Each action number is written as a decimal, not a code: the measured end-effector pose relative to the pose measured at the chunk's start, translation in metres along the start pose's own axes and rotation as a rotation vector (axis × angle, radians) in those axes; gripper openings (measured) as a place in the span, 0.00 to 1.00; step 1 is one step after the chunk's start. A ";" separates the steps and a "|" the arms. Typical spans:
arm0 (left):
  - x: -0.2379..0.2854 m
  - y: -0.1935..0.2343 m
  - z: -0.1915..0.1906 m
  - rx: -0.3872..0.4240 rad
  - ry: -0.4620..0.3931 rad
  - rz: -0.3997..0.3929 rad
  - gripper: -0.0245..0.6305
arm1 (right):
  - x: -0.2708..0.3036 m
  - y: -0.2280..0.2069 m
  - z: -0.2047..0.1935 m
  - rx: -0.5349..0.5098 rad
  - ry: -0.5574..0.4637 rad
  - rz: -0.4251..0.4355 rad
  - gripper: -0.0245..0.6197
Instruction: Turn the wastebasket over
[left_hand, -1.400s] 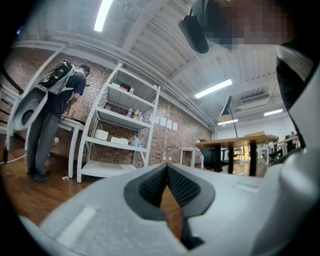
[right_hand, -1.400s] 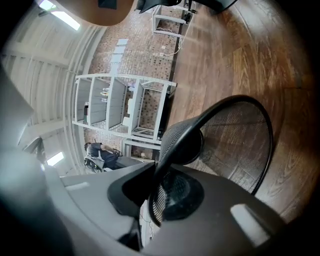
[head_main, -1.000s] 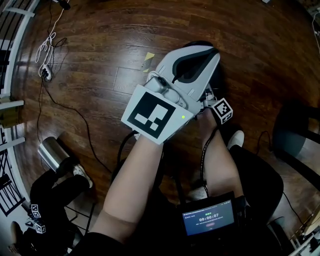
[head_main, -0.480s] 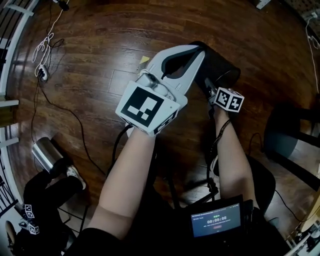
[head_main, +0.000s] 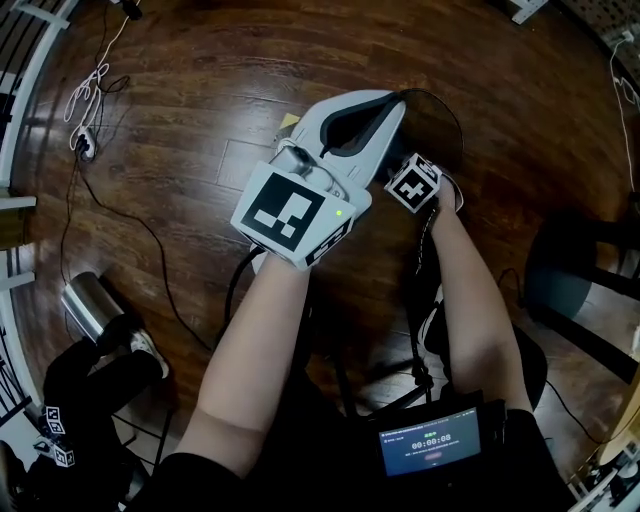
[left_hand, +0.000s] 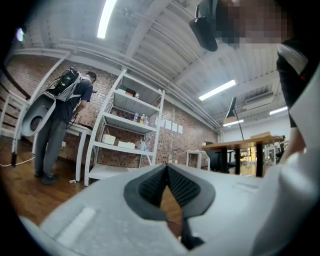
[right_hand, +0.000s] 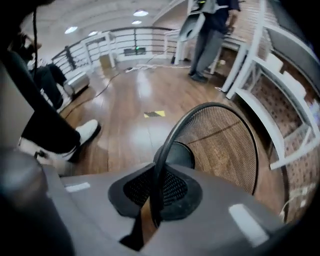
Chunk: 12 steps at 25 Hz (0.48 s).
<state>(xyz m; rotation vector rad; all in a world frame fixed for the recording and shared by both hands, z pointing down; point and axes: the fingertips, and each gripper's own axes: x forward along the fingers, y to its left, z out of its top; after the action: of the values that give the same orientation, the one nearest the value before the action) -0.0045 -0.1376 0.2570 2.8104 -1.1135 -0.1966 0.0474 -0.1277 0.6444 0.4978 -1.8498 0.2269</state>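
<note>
Wood floor (head_main: 180, 150) underneath. Right gripper (right_hand: 154, 192) rolled over since 1 second ago, jaws just easing, rim pinched between; wastebasket (right_hand: 225, 145) below it, mouth up, turn likely near done. Left gripper (left_hand: 166, 187) closed, empty.

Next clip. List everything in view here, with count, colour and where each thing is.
wastebasket: one, black mesh, rim held in the right gripper
floor tape: one, yellow and black, on the wood floor beyond the wastebasket
metal canister: one, silver, floor, lower left of head view
power strip: one, white, floor, upper left
chair: one, black, right edge
shelving unit: one, white, against the brick wall
person: one, dark clothes, standing beside the shelving
screen: one, lit blue, bottom of head view
left gripper: one, white, jaws shut, empty
right gripper: one, grey, pads on the wastebasket rim, jaws just been opening slightly
</note>
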 end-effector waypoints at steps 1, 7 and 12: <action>-0.001 0.001 0.001 -0.001 -0.002 0.001 0.04 | 0.004 0.009 0.002 -0.085 0.040 0.018 0.06; -0.008 0.009 0.006 -0.011 -0.013 0.014 0.04 | 0.024 0.049 -0.018 -0.375 0.246 0.114 0.06; -0.010 0.014 0.008 -0.021 -0.017 0.026 0.04 | 0.021 0.047 -0.016 -0.329 0.209 0.128 0.06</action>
<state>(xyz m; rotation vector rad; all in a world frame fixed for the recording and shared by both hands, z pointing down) -0.0226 -0.1414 0.2522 2.7792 -1.1444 -0.2295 0.0352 -0.0844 0.6741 0.1233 -1.6724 0.0546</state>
